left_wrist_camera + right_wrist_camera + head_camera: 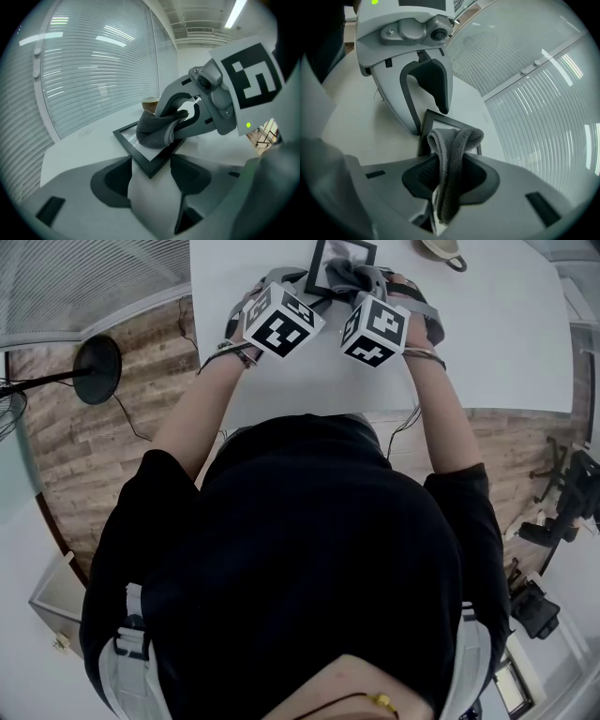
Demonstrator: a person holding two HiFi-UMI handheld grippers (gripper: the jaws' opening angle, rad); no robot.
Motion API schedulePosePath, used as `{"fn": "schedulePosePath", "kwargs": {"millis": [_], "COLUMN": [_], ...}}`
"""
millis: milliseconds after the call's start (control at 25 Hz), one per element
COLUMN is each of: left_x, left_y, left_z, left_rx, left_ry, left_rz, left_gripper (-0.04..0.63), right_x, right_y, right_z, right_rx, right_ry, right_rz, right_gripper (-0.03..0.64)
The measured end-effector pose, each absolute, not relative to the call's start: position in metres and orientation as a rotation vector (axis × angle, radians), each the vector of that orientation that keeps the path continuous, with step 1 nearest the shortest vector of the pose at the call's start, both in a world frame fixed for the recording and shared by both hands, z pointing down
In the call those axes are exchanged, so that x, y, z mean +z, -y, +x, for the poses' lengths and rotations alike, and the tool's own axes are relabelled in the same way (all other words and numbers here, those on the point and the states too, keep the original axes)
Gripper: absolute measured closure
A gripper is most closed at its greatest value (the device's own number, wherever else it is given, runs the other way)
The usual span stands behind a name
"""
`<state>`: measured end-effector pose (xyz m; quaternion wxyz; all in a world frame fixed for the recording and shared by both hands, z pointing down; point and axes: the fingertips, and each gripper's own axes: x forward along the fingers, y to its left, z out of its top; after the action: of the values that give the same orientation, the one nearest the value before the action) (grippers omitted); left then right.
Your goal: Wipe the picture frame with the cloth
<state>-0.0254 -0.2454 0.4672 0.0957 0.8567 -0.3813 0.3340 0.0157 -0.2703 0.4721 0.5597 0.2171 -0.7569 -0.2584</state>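
A: Where does the picture frame (319, 268) lie?
B: On the bench (506, 334), with its near corner between the left gripper (150, 174) jaws.
A: And the cloth (451, 140)?
B: On the frame, running back between the right gripper (449, 180) jaws. Behind the frame stands what is probably a cup (150, 102).

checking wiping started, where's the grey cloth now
Clamped in the right gripper, the grey fabric cloth rests on the black rectangular picture frame, top centre in the head view on the white table.
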Motion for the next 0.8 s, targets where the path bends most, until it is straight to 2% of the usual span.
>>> {"fn": "schedulePosePath", "kwargs": {"millis": [800], "left_x": [0.468], "left_y": [0.246], "left_z": [-0.024], "left_rx": [0.991], "left_ry": [1.131], "left_rz": [2.538], "left_gripper": [0.324], "right_x": [0.470], "right_y": [0.252], "right_z": [0.020], "right_rx": [-0.599], "right_ry": [1.793], "right_rz": [0.393], "right_gripper": [0.525]}}
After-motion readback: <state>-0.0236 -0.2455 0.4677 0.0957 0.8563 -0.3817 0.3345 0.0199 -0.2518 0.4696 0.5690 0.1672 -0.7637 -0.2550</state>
